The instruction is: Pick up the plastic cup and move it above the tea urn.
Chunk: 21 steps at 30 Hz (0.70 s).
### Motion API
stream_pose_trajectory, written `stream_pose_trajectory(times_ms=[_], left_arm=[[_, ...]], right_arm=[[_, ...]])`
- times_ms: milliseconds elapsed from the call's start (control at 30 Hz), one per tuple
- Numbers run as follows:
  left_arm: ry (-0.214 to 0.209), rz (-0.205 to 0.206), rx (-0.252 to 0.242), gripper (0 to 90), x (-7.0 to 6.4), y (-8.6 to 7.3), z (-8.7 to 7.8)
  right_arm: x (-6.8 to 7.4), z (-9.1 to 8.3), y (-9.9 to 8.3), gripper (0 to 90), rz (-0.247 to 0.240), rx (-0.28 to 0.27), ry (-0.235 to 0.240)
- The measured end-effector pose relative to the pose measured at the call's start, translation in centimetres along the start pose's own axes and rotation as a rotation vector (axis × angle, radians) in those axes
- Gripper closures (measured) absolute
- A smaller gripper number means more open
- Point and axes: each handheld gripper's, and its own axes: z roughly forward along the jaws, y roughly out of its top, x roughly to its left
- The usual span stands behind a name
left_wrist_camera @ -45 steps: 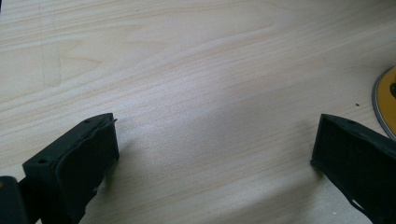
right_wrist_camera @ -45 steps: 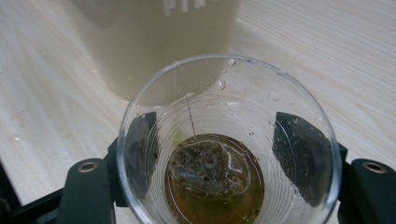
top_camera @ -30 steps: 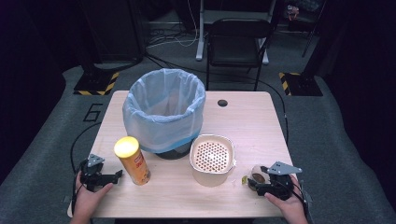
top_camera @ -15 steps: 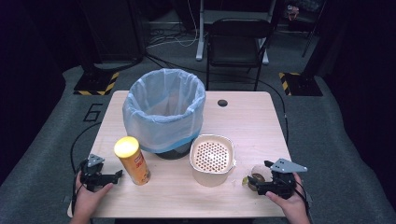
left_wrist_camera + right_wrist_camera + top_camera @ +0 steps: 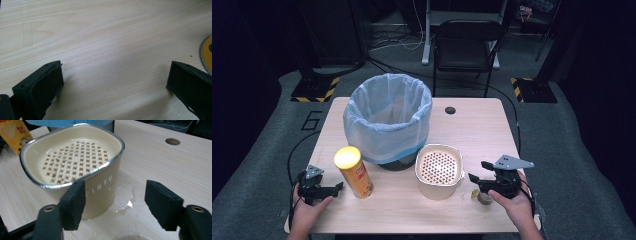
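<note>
A pale wood surface [image 5: 492, 135] sits on grey carpet in a dark room, a black chair [image 5: 467, 42] behind it and yellow-and-black striped floor plates at either far corner. A round cable hole [image 5: 450, 110] shows near the far edge. Centre stage, a bin with a light blue liner [image 5: 388, 117]; just in front of it to the right, a cream perforated container [image 5: 438, 170], and to the left an upright yellow snack can [image 5: 353, 171]. The left tongs [image 5: 332, 189] rest low on the surface near the can, jaws spread wide over bare wood. The right tongs [image 5: 475, 177], held in the right hand [image 5: 514, 200], are open too, pointing at the cream container, one jaw close by its wall. A clear wet patch [image 5: 123, 198] glistens beside the container's base, and a small brownish object [image 5: 483, 197] lies by the right tongs.
</note>
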Motion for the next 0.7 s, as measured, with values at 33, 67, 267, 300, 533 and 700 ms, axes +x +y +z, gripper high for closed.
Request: stream_pose_trajectory(times_ms=[33,67,267,300,533,700], left_arm=[[0.000,0.000,0.000,0.2,0.0,0.0,0.0],[0.000,-0.001,0.000,0.2,0.0,0.0,0.0],[0.000,0.000,0.000,0.2,0.0,0.0,0.0],[0.000,0.000,0.000,0.2,0.0,0.0,0.0],[0.000,0.000,0.000,0.2,0.0,0.0,0.0],[0.000,0.000,0.000,0.2,0.0,0.0,0.0]], right_arm=[[0.1,0.3,0.3,35.2,-0.002,0.000,0.003],[0.3,0.5,0.6,35.5,-0.004,0.002,0.010],[0.9,1.5,1.7,37.3,-0.004,-0.007,0.028],[1.0,1.7,1.9,38.2,-0.003,-0.002,0.033],[1.6,3.5,2.4,37.3,-0.004,0.036,0.038],[2.0,4.8,2.2,33.5,-0.019,0.088,0.019]])
